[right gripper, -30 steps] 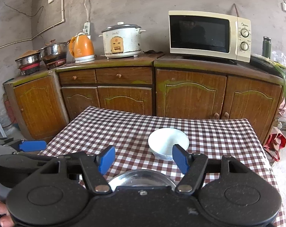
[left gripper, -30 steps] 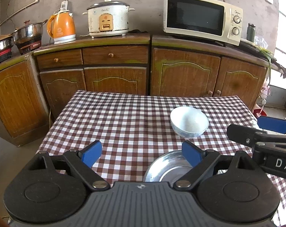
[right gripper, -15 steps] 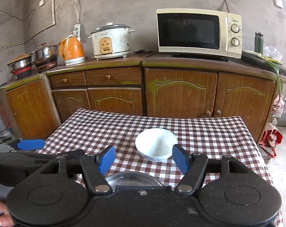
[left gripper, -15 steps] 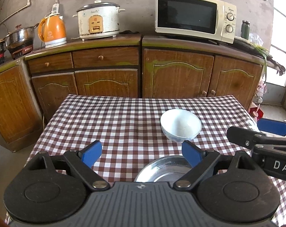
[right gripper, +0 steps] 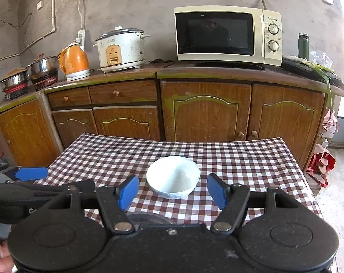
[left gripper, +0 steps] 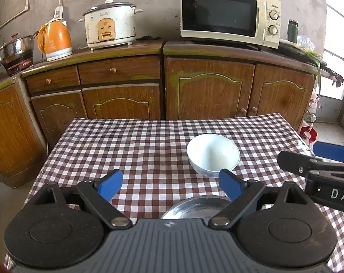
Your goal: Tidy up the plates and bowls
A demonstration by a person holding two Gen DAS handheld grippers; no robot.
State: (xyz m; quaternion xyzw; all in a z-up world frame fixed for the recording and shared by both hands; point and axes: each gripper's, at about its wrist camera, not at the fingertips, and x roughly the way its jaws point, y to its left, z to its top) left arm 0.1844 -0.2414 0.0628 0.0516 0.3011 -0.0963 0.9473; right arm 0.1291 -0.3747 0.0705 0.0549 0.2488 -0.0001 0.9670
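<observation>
White china, the bowl (left gripper: 213, 158) sits upright on the checked tablecloth (left gripper: 137, 145), toward the cupboard (left gripper: 208, 91) side of a steel dish (left gripper: 195, 208) whose rim just shows at the table's near edge. Bowl and dish lie close but apart. The left gripper (left gripper: 172, 185) hangs above the cloth with its blue pads (left gripper: 110, 184) spread wide and nothing between them; the bowl lies beyond its right pad, the dish below that pad. The right gripper (right gripper: 172, 192) is likewise spread and empty, and in its own view the bowl appears in the gap between its pads, farther off and untouched. In the left view the right gripper (left gripper: 317, 159) juts in beside the bowl, on the window side; in the right view the left gripper (right gripper: 31, 174) shows on the bowl's other side. Against the frames a second ago, the bowl has slid leftward in both views and sits nearer the middle of the right gripper's gap, while less of the dish shows in either view. The microwave (right gripper: 227, 35), rice cooker (right gripper: 121, 49) and kettle (right gripper: 74, 61) on the counter behind the bowl have also drifted left in the frame. Both grippers' spread looks unchanged.
</observation>
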